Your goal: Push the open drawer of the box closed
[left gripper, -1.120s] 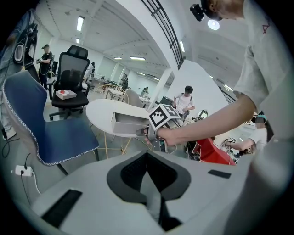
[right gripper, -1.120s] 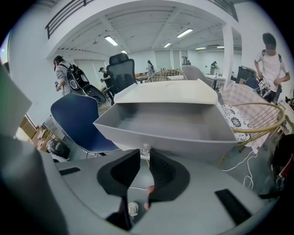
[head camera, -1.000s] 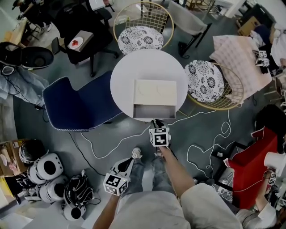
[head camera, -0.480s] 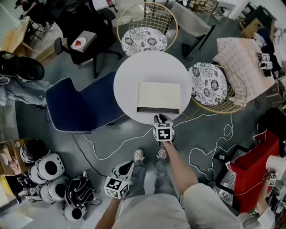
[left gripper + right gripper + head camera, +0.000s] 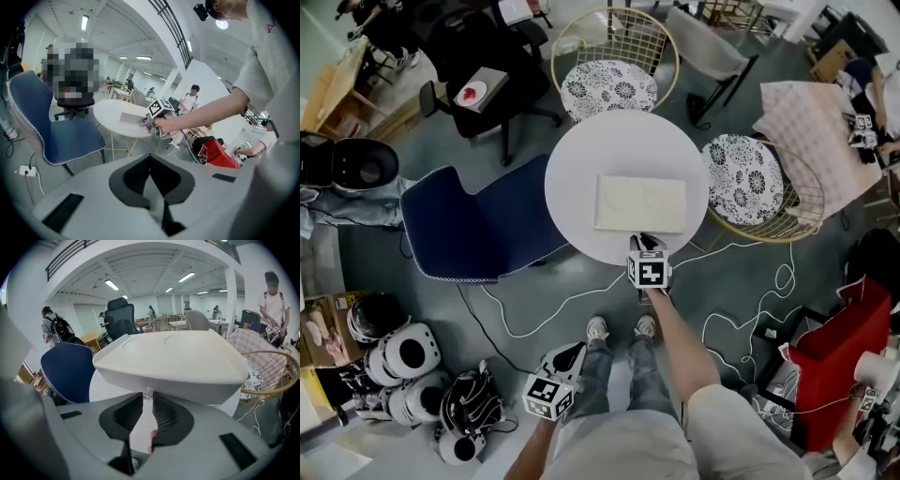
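Working over a round white table (image 5: 581,159), with the cream box (image 5: 641,203) toward its near edge and its drawer front seemingly flush. Pressing the right gripper (image 5: 645,240) against that front, jaws nearly together, apparently nipping the small clear knob (image 5: 148,393). Holding the left gripper (image 5: 570,352) low, well off the table, pressed together on nothing. Probably finishing the push; next, confirm full seating, then let go and back off.

Cream box (image 5: 641,203), white table (image 5: 581,164), navy chair (image 5: 478,220).
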Demonstrator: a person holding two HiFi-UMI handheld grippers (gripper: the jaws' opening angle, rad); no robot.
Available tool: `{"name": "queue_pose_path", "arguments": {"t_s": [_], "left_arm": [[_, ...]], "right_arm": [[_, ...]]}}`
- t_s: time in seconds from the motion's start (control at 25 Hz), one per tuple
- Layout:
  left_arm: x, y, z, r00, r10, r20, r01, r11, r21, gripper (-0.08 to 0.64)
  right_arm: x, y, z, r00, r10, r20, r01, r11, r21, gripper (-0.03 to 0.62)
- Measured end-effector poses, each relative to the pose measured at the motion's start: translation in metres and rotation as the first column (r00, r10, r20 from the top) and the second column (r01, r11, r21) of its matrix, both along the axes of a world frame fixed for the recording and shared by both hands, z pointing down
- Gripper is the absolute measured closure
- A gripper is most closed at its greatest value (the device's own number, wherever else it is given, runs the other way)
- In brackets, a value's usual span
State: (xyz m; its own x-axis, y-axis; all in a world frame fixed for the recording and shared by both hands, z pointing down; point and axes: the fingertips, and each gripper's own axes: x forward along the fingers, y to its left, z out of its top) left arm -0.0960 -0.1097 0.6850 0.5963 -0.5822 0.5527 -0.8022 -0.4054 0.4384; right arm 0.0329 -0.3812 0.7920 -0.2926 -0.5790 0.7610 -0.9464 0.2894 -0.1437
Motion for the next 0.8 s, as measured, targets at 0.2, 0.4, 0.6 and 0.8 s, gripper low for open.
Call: {"name": "queue_pose_path", "arguments": {"t_s": [0.2,0.4,0.6,0.8], "left_arm": [[-0.001,0.002,0.001,1.0,0.002,0.003,-0.002,1.0,0.001,0.548],[0.0,0.004,0.0,1.0,-0.002,-0.003,0.002,1.0,0.003,0.548],[-0.004,0.005,0.004,1.0,-0.006,-0.002,0.006,1.0,-0.008,0.548],[0.002,0.0,0.003,1.0,0.008,-0.009,-0.008,1.0,0.008,0.548]], "right_arm": [[-0.002,-0.001,0.0,1.0,-0.003,0.004,0.003,1.0,0.006,0.517],[0.0,0.003,0.0,0.999,-0.002,0.033,0.002,1.0,-0.003,0.475],[0.004,0.018,0.003,0.999,0.005,0.046,-0.004,1.0,-0.015,0.451],[0.009,0.03,-0.003,0.999,0.006,0.053,-0.006,1.0,-0.007,0.453]]}}
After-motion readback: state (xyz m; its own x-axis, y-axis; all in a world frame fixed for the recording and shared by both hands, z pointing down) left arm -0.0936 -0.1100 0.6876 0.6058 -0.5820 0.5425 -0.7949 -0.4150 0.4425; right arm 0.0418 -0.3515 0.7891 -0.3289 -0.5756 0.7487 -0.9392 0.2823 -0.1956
